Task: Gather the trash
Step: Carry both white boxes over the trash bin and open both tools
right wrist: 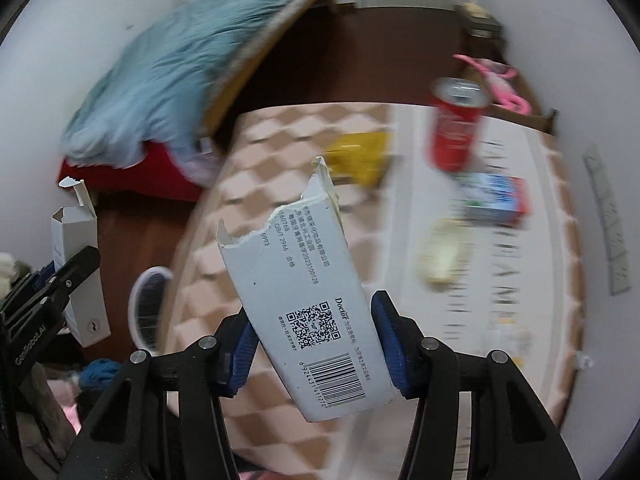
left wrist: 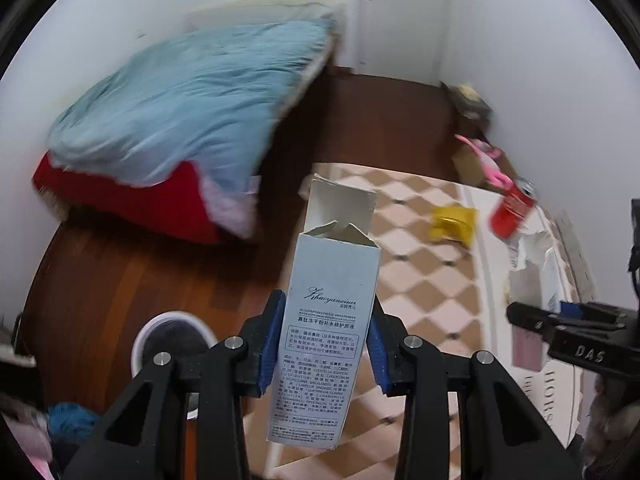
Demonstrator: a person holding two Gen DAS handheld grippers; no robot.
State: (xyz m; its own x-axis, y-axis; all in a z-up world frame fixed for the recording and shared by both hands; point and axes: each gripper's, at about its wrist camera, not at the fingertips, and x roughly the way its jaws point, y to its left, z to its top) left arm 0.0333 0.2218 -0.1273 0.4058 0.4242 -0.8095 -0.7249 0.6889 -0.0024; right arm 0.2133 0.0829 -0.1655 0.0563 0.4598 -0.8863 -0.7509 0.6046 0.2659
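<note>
My left gripper (left wrist: 328, 304) is shut on a tall pale-blue carton (left wrist: 332, 312) with its top flap torn open, both blue pads pressing on its sides. My right gripper (right wrist: 312, 308) is shut on a torn white box (right wrist: 304, 292) that bears a QR code and a barcode. Both are held above the edge of a checkered table (right wrist: 256, 136). In the right wrist view the pale-blue carton (right wrist: 78, 240) shows at the left. A white bin with a dark liner (left wrist: 172, 336) stands on the wooden floor below. A red can (right wrist: 456, 128), a yellow wrapper (right wrist: 360, 156) and a blue and red box (right wrist: 496, 196) lie on the table.
A bed with a blue quilt (left wrist: 192, 100) and a red sheet stands past the table's left edge. Pink hangers (left wrist: 488, 160) and a cardboard box sit by the far wall. Clothes and a blue bundle (left wrist: 68, 420) lie on the floor beside the bin. A door (left wrist: 400, 12) is at the back.
</note>
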